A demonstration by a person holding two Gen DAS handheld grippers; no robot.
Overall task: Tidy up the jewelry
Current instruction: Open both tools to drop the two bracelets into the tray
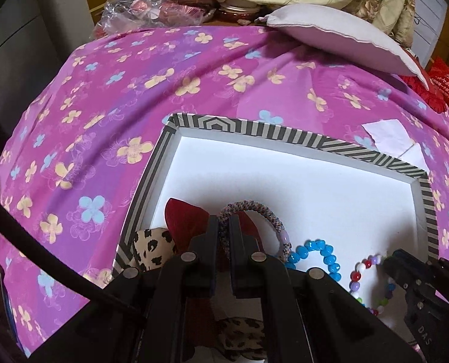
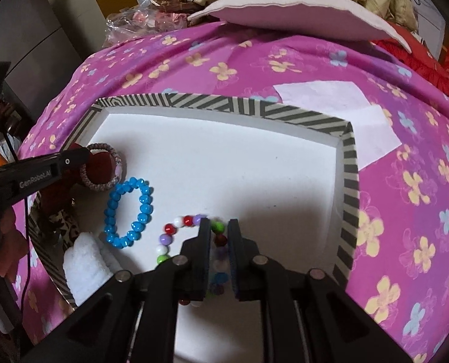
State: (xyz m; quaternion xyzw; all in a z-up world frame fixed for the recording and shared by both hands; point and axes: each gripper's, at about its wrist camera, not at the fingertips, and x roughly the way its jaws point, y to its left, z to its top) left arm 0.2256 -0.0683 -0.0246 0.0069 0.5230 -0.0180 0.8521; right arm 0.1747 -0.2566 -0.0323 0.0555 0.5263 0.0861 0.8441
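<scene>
A white box with a black-and-white striped rim (image 1: 284, 134) (image 2: 224, 103) lies on the pink flowered cloth. My left gripper (image 1: 223, 220) is shut on a braided pink-grey hair tie (image 1: 272, 220) (image 2: 115, 178) at the box's left end, over a dark red bow (image 1: 185, 214). My right gripper (image 2: 219, 225) is shut on a multicoloured bead bracelet (image 2: 176, 224) (image 1: 357, 275) lying on the box floor. A blue bead bracelet (image 2: 127, 211) (image 1: 324, 254) lies between the two.
A leopard-print scrunchie (image 1: 151, 248) and a white fluffy item (image 2: 85, 269) sit at the box's left end. Pale paper pieces (image 2: 339, 99) lie on the cloth (image 1: 164, 90) beyond the box. A pale cushion (image 1: 339, 36) and bedding lie at the back.
</scene>
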